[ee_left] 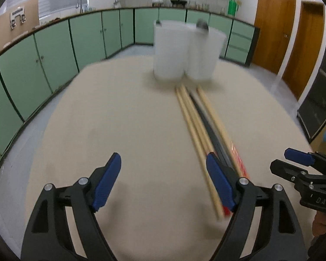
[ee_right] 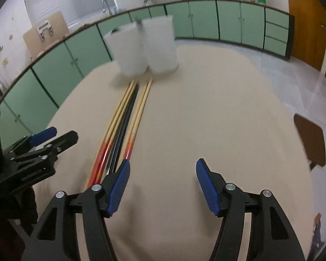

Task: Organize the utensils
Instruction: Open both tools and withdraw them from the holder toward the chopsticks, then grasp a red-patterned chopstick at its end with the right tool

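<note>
A row of chopsticks lies lengthwise on the beige table (ee_left: 110, 113): several wooden ones with red ends (ee_left: 190, 117) and black ones (ee_left: 206, 119) between them. In the right wrist view the wooden ones (ee_right: 141, 106) flank the black ones (ee_right: 129, 111). Two white cups (ee_left: 169, 50) (ee_left: 204, 54) stand at their far ends, and a grey utensil tip (ee_left: 202, 25) sticks out of the right cup. My left gripper (ee_left: 163, 155) is open over bare table, its right finger over the chopsticks' near ends. My right gripper (ee_right: 163, 160) is open and empty to the right of the chopsticks.
Green cabinets (ee_left: 54, 54) under a counter ring the room. Wooden doors (ee_left: 276, 28) stand at the right. A brown chair seat (ee_right: 310, 141) sits past the table's right edge. The two grippers are close side by side, the chopsticks between them.
</note>
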{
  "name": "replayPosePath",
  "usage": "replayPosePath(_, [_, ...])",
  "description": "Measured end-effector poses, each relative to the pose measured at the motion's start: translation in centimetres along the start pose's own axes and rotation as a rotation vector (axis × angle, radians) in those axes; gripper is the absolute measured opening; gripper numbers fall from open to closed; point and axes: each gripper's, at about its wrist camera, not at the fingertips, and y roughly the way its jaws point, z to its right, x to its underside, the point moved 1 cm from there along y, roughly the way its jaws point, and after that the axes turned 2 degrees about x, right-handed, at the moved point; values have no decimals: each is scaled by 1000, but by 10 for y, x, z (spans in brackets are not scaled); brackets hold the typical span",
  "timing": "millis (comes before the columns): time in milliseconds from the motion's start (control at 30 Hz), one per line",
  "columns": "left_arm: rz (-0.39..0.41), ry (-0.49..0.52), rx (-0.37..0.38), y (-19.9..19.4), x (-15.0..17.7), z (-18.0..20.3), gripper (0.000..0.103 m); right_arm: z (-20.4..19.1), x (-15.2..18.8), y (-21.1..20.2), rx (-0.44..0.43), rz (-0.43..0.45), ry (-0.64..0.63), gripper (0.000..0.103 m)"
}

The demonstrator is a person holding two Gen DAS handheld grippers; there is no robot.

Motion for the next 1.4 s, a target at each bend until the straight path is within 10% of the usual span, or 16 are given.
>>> replayPosePath(767, [-66, 8, -21, -5, 36, 6, 83, -21, 29, 3, 56, 0, -84, 54])
replayPosePath(1067, [-65, 10, 5, -11, 39, 9, 83, -38, 31, 12, 66, 18, -148, 6])
replayPosePath(1400, [-99, 56, 16, 1, 42, 31, 83, -20, 33, 3, 83, 24, -101, 6])
